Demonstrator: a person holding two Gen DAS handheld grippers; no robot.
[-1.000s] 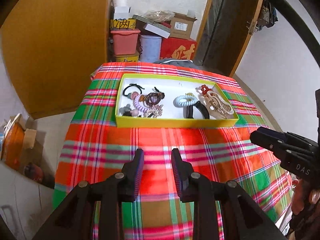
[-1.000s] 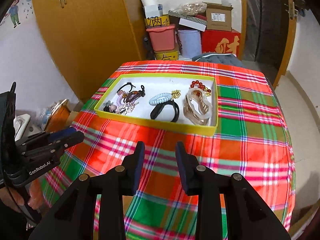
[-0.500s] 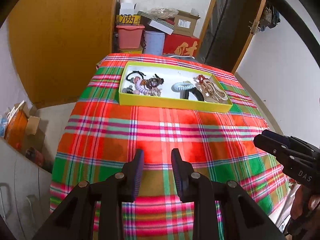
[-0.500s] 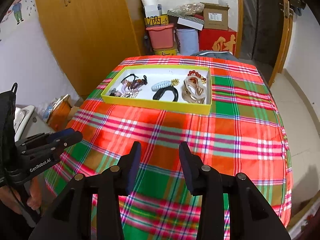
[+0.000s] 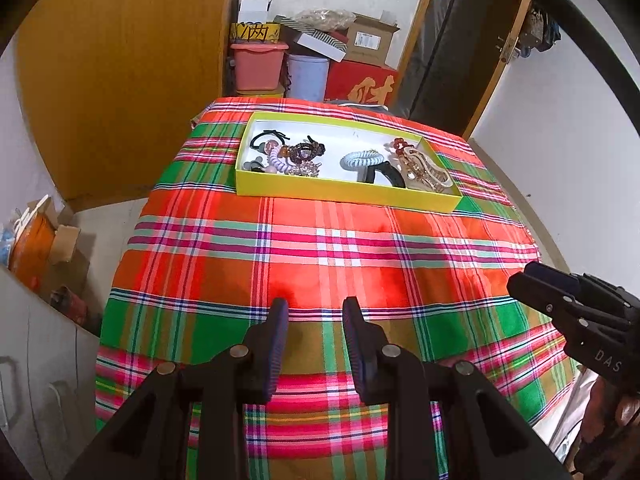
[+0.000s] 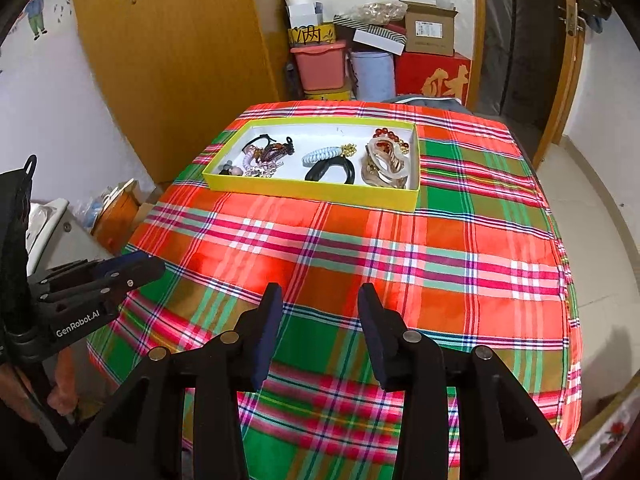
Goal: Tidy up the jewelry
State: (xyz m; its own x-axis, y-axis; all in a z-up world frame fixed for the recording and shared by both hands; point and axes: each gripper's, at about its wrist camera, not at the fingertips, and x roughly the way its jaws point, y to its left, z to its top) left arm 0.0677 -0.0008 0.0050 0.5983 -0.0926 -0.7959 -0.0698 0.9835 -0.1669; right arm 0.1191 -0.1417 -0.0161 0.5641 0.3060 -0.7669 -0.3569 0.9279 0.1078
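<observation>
A yellow box stands at the far end of the plaid tablecloth. It holds jewelry: a black bangle, a pale blue coil hair tie, a gold hair claw, red beads and a cluster of hair ties at the left. My left gripper and my right gripper are open and empty, over the near end of the table, far from the box.
A wooden wardrobe stands at the left. Boxes, a pink bin and a red carton are stacked behind the table. A door is at the back right. A white cabinet stands near the left edge.
Both grippers have pulled back from the box toward the near end of the table. The right jaws have opened a little wider. The jewelry has not moved.
</observation>
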